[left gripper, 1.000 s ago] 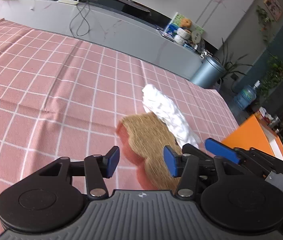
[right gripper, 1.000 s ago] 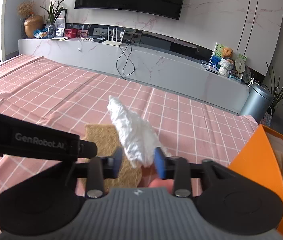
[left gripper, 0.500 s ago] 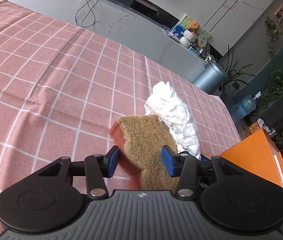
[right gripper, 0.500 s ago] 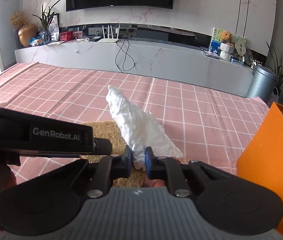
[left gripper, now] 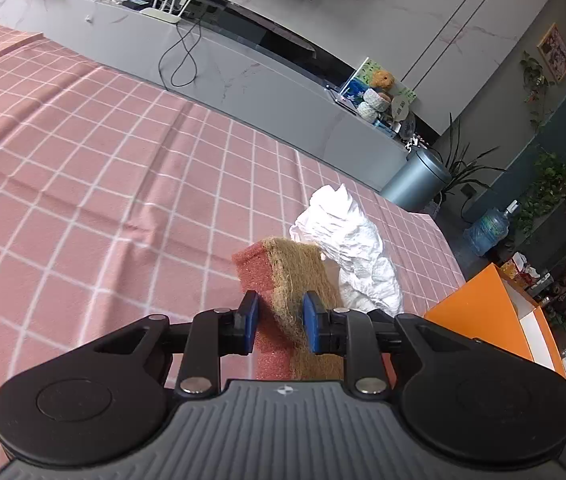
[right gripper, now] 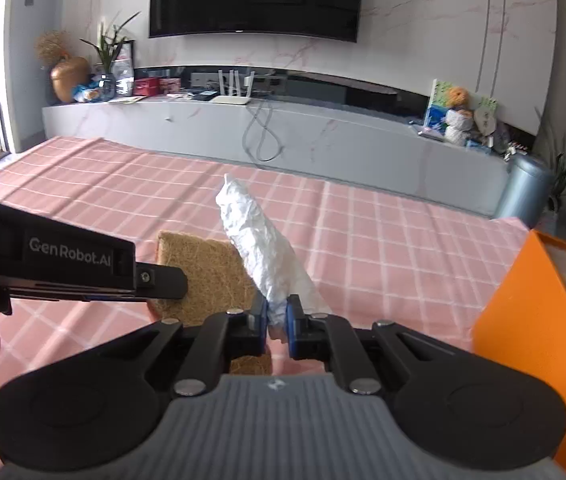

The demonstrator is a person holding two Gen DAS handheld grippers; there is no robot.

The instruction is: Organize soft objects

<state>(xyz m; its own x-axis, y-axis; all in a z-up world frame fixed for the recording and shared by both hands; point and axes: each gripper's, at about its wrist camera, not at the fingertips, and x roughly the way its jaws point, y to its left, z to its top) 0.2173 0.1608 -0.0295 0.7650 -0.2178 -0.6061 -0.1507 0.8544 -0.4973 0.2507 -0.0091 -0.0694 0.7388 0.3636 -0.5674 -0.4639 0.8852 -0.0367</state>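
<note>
- Underneath everything, a pink checked tablecloth [left gripper: 115,184] covers the tabletop, with soft creases running across it toward the far edge.
- At the tabletop's right edge an orange box [right gripper: 523,320] stands open; something tan and fibrous shows just inside its wall, too little of it to name.
- Beyond the far edge runs a long grey media console [right gripper: 283,132], and a round grey bin [left gripper: 415,180] stands off the table's far right corner.
- Near the right side of the tabletop, the left gripper [left gripper: 279,318] has its jaws clenched on a scrub sponge [left gripper: 283,276], pink foam on one side and tan fibre on the other; its jaws have just been closing, the blue pads press both faces, and the sponge stands on edge between them, sticking out ahead of the fingers.
- Just beside it, the right gripper [right gripper: 277,320] pinches the near end of a crumpled white plastic bag [right gripper: 259,248], which rises in a tapering twist above the cloth; these jaws have also just been closing and now squeeze the bag to a thin neck.
- From the left wrist view the bag sits just right of the sponge, the two touching or nearly so.
</note>
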